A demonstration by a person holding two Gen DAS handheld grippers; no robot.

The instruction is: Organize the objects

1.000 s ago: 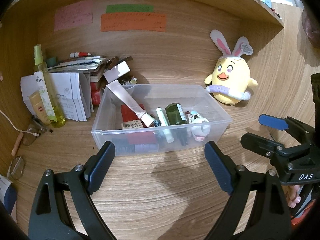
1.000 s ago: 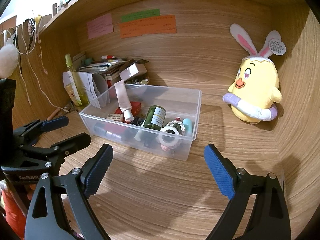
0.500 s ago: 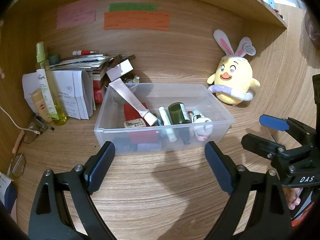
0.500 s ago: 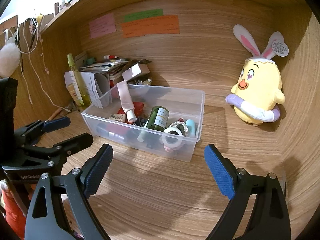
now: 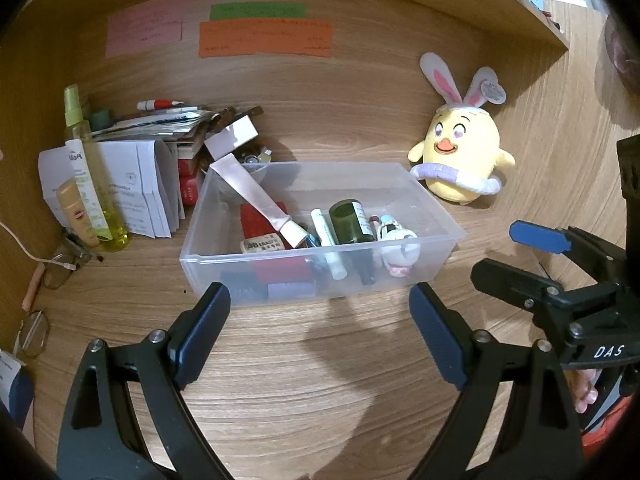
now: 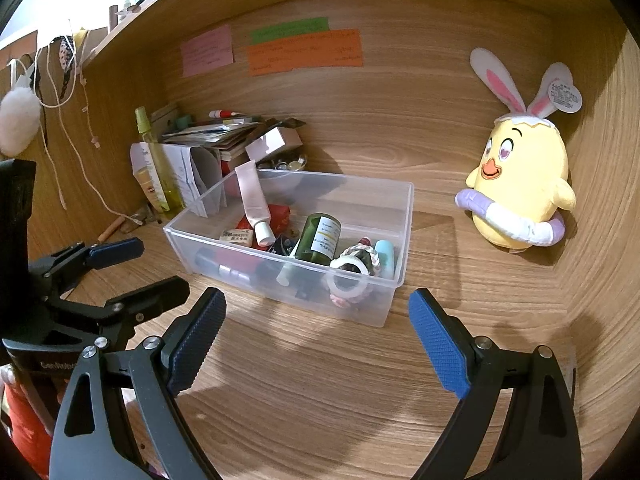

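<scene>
A clear plastic bin [image 5: 436, 216] [image 6: 404, 216] stands on the wooden desk. It holds a pink tube [image 5: 256, 196] [image 6: 252, 200], a green bottle [image 5: 350, 222] [image 6: 320, 238], a white stick [image 5: 328, 248], an eraser [image 5: 262, 245], a red box [image 6: 280, 214] and a small braided ring [image 6: 354, 270]. My left gripper [image 5: 320, 332] is open and empty, just in front of the bin. My right gripper [image 6: 316, 340] is open and empty, in front of the bin's right corner; it shows at the right of the left wrist view [image 5: 528, 256].
A yellow plush chick with bunny ears [image 5: 460, 160] [image 6: 520, 188] sits at the back right. A yellow spray bottle [image 5: 86, 168], a small tube [image 5: 74, 212], folded papers [image 5: 136, 184] and stacked books [image 6: 216, 132] crowd the back left. Glasses [image 5: 60, 268] lie at the left.
Both grippers have drawn back and tilted slightly, so the bin and plush sit a little lower and farther in view. Both stay open and empty.
</scene>
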